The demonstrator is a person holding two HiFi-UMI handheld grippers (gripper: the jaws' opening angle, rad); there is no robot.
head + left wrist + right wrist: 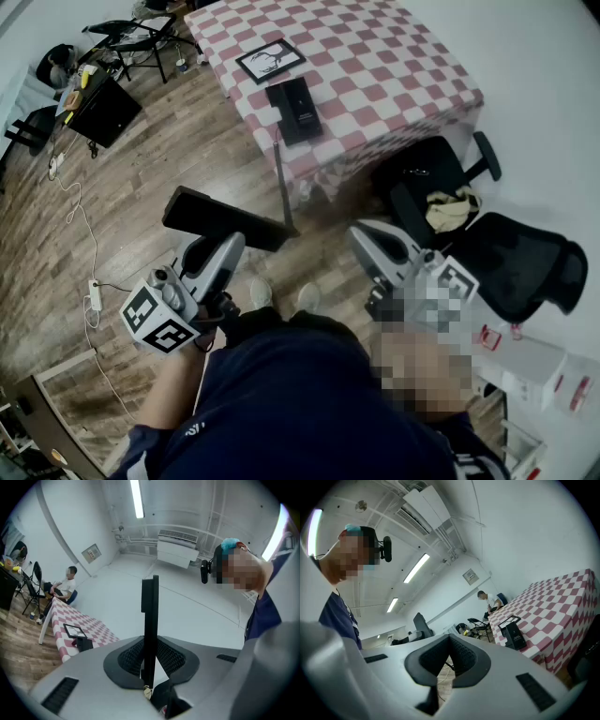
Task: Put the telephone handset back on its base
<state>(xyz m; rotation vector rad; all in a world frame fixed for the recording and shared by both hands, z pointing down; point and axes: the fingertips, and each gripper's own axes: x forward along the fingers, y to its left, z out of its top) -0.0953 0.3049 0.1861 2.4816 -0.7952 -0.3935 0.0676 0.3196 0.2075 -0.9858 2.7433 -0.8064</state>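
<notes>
The black telephone handset (225,220) is a long flat bar held crosswise in my left gripper (225,246), low over the wood floor and well short of the table. In the left gripper view the handset (150,620) stands edge-on between the pads of the left gripper (150,641), which press on it. The black telephone base (295,108) sits near the front edge of the red-checked table (375,66); it also shows small as the base (84,644) and the base (514,635). My right gripper (364,232) is shut and empty; the right gripper (450,639) has its pads together.
A framed picture (270,60) lies on the table behind the base. Two black office chairs (487,244) stand at the right of the table. A power strip with its cable (94,295) lies on the floor at the left. A person (65,585) sits beyond the table.
</notes>
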